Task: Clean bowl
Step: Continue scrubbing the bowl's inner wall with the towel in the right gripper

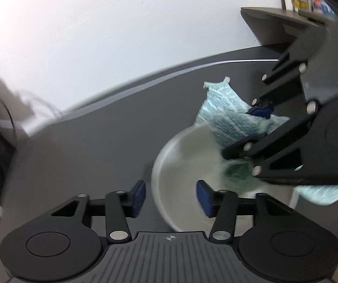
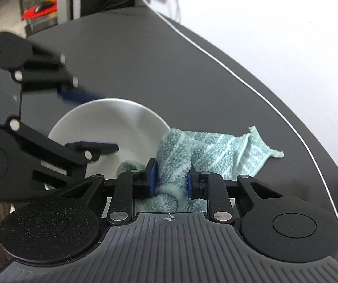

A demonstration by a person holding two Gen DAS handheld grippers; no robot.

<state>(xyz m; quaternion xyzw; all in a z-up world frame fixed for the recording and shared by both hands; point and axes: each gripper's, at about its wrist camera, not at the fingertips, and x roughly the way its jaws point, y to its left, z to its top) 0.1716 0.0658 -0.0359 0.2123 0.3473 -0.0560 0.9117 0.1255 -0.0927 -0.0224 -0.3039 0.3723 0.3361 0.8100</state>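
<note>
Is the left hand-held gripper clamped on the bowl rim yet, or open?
Open. The left hand-held gripper has its blue pads spread either side of the white bowl rim, with visible gaps and no contact.

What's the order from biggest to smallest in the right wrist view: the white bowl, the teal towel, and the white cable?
1. White bowl and teal towel: they look about alike, and each is partly hidden, so no ranking between them.
2. White cable: long but by far the thinnest, covering the least area.

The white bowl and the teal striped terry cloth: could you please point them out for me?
White bowl [image 2: 112,118]: right wrist view, bare inner wall.
Teal striped terry cloth [image 2: 218,146]: right wrist view, middle of the spread part.
</note>
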